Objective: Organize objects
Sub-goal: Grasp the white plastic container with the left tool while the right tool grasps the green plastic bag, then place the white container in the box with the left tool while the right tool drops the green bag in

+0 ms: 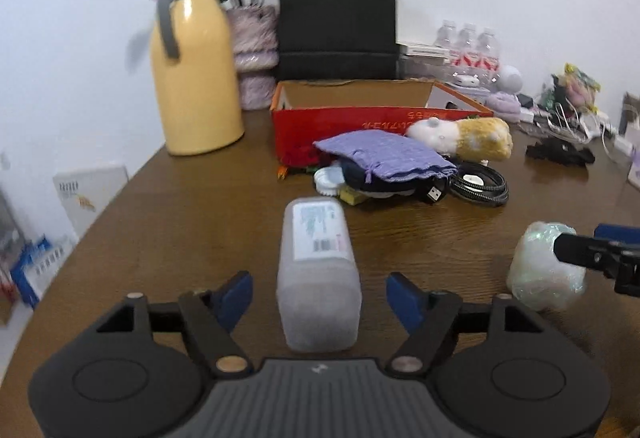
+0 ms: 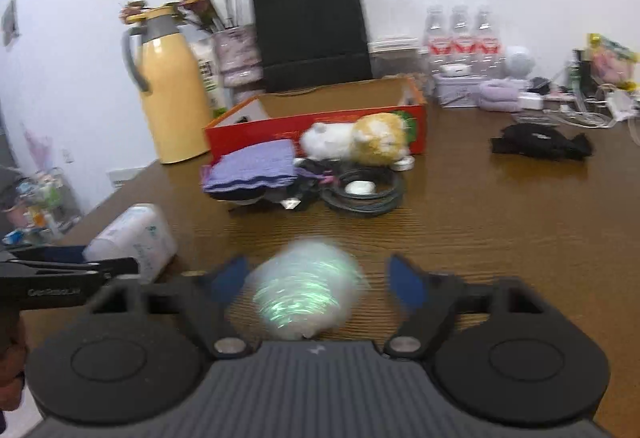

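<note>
A frosted plastic container [image 1: 318, 278] with a white label lies on the brown table [image 1: 180, 222], lengthwise between the fingers of my left gripper [image 1: 320, 288]. That gripper is open, with a gap on both sides of the container. A shiny cellophane-wrapped bundle [image 2: 306, 294] rests between the fingers of my right gripper [image 2: 318, 274], also open and not pressing it. The same bundle [image 1: 546, 266] shows at the right in the left wrist view. The container [image 2: 132, 238] shows at the left in the right wrist view. Farther back stands an open red cardboard box [image 1: 360, 120].
In front of the box lie a purple pouch [image 1: 384, 158], a white-and-tan plush toy [image 1: 472, 136] and a coiled black cable [image 1: 480, 184]. A yellow thermos jug [image 1: 196, 78], a flower vase, a black paper bag [image 1: 338, 22] and water bottles [image 1: 468, 46] line the wall.
</note>
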Demonstrator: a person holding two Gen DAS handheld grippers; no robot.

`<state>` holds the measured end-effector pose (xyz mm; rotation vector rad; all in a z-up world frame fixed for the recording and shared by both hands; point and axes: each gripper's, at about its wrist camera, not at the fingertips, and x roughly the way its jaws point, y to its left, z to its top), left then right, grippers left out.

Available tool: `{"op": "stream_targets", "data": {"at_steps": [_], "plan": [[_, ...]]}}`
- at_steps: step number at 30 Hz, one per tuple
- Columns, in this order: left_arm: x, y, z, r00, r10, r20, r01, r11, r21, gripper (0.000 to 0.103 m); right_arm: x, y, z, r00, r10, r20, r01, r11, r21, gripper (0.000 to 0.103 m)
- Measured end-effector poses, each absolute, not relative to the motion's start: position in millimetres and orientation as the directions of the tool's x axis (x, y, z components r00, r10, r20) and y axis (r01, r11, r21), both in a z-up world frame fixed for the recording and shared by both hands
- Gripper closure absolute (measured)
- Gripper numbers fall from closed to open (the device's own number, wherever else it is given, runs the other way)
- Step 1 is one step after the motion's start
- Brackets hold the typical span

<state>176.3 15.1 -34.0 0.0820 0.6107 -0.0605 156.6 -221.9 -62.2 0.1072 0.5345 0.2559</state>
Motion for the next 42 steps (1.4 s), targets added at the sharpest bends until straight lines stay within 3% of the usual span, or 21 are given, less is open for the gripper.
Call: {"op": "stream_targets", "data": {"at_steps": [3, 6, 7, 9, 14, 20, 25, 32, 37, 42], "plan": [[188.0, 14.1, -38.7, 0.797, -0.025, -0.604, 0.069, 0.996, 0.051, 0.031, 163.8, -219.4, -66.8, 0.808, 0.269, -0.525, -0.21, 0.963, 0.171, 0.028], [189.0, 18.7, -43.2, 0.788, -0.015, -0.616, 0.036, 0.999, 0.021, 0.06, 163.3, -211.5, -68.1, 0.788, 0.307, -0.533, -0.258, 0.952, 0.168, 0.028], [188.1, 20.9, -43.8, 0.787, -0.02, -0.616, 0.034, 0.999, 0.012, 0.061, 163.9, -207.9, -69.5, 0.781, 0.317, -0.539, -0.271, 0.948, 0.164, 0.031], [185.4, 25.6, -43.1, 0.79, -0.025, -0.612, 0.022, 1.0, -0.012, 0.061, 165.9, -198.9, -73.2, 0.763, 0.335, -0.553, -0.296, 0.941, 0.162, 0.071], [183.0, 27.9, -18.9, 0.83, -0.039, -0.557, 0.037, 0.999, -0.014, 0.061, 165.1, -189.0, -61.3, 0.792, 0.319, -0.52, -0.299, 0.946, 0.125, 0.081], [235.5, 32.4, 32.1, 0.867, -0.137, -0.479, 0.135, 0.99, -0.039, 0.061, 197.8, -201.6, -14.0, 0.841, 0.327, -0.432, -0.321, 0.943, 0.089, 0.081], [327.1, 30.0, 73.0, 0.87, -0.18, -0.458, 0.173, 0.983, -0.056, 0.061, 279.9, -217.4, 30.6, 0.858, 0.327, -0.397, -0.33, 0.942, 0.064, 0.081], [476.0, 20.0, 68.8, 0.85, -0.077, -0.521, 0.085, 0.996, -0.009, 0.061, 446.0, -217.0, 45.6, 0.847, 0.219, -0.485, -0.22, 0.974, 0.054, 0.081], [550.5, 12.8, 35.3, 0.845, 0.002, -0.535, 0.054, 0.994, 0.09, 0.061, 550.0, -205.9, 2.5, 0.801, 0.122, -0.587, -0.141, 0.99, 0.014, 0.081], [592.1, 15.8, -4.1, 0.784, 0.043, -0.62, 0.037, 0.993, 0.115, 0.06, 597.8, -203.5, -36.2, 0.756, 0.09, -0.649, -0.09, 0.995, 0.034, 0.081]]}}
